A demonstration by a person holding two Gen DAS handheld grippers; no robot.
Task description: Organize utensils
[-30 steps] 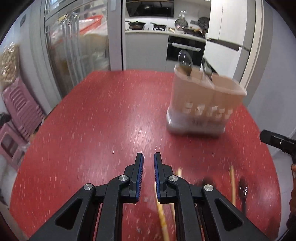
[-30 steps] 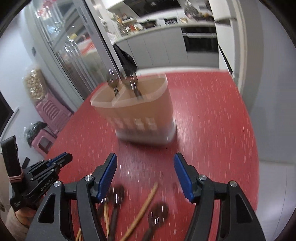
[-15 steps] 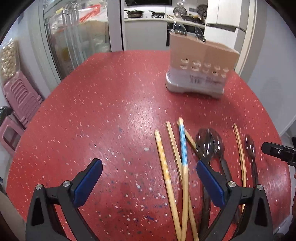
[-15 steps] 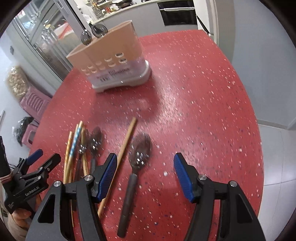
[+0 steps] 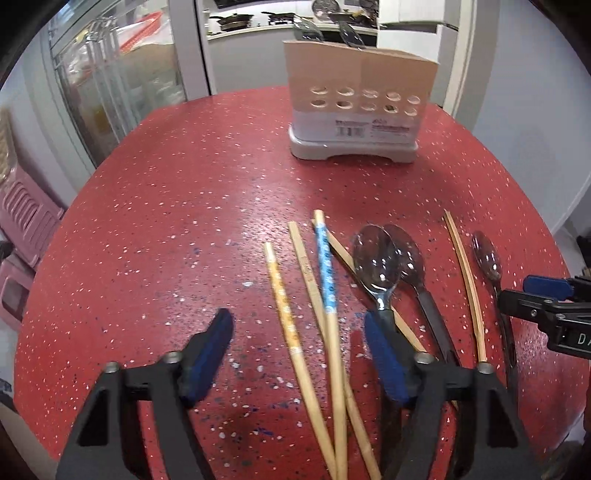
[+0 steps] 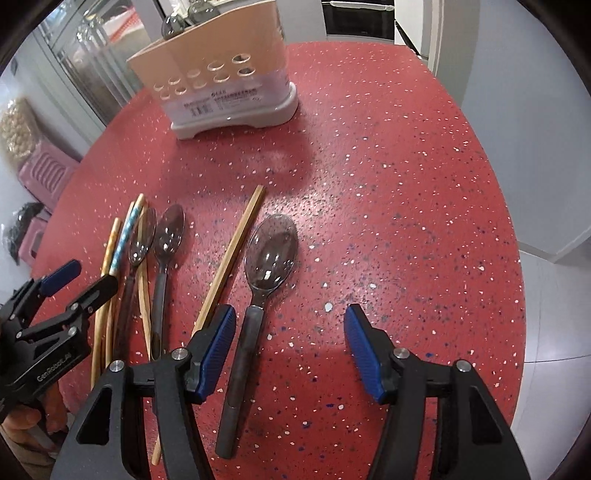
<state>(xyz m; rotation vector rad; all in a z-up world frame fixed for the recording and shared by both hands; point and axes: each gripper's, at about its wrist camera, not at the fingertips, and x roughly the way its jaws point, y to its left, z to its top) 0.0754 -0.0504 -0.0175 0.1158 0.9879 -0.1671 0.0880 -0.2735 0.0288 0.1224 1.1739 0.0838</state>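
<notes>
Both grippers hang over the speckled red table (image 5: 166,206), pointed steeply down at a scatter of utensils. The left gripper (image 5: 297,343) has its jaws wide and is closing them, with three chopsticks lying between the blue pads: a yellow patterned chopstick (image 5: 282,299), a plain wooden chopstick (image 5: 308,273) and the blue-patterned chopstick (image 5: 327,273), none of them pressed yet. Its right-hand finger (image 5: 384,362) sits over the handle of a clear spoon (image 5: 375,264), with a second spoon (image 5: 410,258) lying just beside that one. Over on the other side, the right gripper (image 6: 290,347) has its jaws apart too and closing slightly, straddling the dark handle of a lone spoon (image 6: 271,253), which runs close to the left-hand pad without being gripped. A single wooden chopstick (image 6: 236,247) lies just left of that spoon. At the far side of the table stands the beige utensil holder (image 5: 360,96) on its grey base, well apart from the loose pieces, with two spoon bowls (image 5: 308,31) already poking out of its top.
</notes>
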